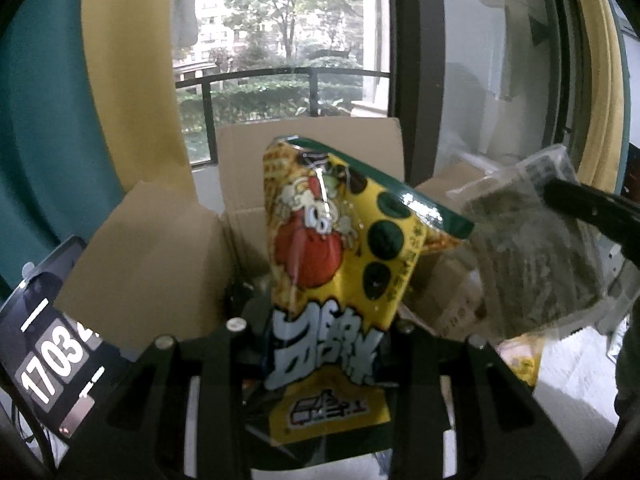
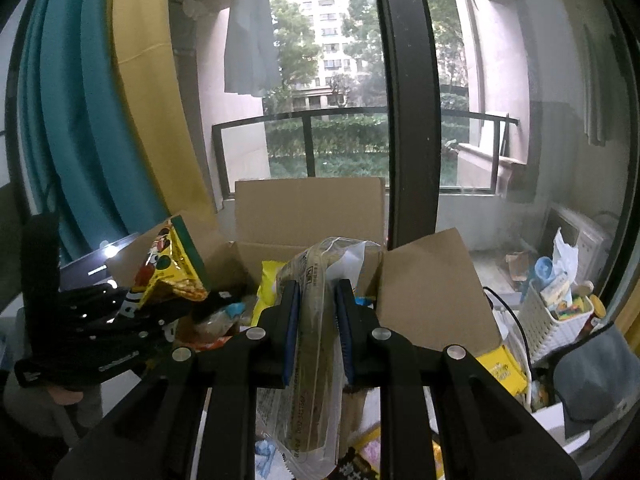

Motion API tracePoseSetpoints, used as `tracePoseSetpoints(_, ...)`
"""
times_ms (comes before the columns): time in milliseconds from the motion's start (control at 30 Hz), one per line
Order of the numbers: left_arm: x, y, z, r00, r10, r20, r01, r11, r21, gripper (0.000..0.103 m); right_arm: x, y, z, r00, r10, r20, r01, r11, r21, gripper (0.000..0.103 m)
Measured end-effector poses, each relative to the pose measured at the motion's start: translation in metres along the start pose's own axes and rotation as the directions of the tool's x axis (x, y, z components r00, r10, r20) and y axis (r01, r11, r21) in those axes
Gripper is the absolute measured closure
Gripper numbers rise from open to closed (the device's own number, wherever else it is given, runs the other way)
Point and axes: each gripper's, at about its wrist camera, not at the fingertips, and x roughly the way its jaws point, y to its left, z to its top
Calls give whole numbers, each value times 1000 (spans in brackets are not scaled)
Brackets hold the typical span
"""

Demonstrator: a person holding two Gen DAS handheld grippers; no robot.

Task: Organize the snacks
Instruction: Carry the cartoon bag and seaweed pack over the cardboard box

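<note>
I saw my left gripper (image 1: 320,344) closed on a yellow bag (image 1: 332,264) and my right gripper (image 2: 318,320) closed on a clear pack (image 2: 316,360), both held up in front of the open box (image 2: 308,208) by the window (image 2: 320,80).

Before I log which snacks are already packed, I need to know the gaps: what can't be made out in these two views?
- Cardboard box contents: right wrist view, mostly hidden behind the clear packet and the right gripper.
- Clear packet's print: too small and blurred.
- Yellow snack bag, bottom edge: left wrist view, hidden behind the left gripper.
- Box floor: left wrist view, blocked by that bag.
</note>
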Motion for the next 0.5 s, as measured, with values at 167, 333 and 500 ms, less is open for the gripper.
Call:
tracePoseSetpoints(167,22,10,10,1000,-6,-5,6,1000,-19,68,16,-4,9,1000,-13,4,13,1000,-3,83)
tracePoseSetpoints(333,47,21,22,1000,-13,-22,12,999,-51,68,33,-9,19,999,-29,19,29,1000,5,83)
tracePoseSetpoints(500,68,27,22,998,6,-58,-9,998,-59,67,59,-14,28,999,-42,22,41,999,29,83)
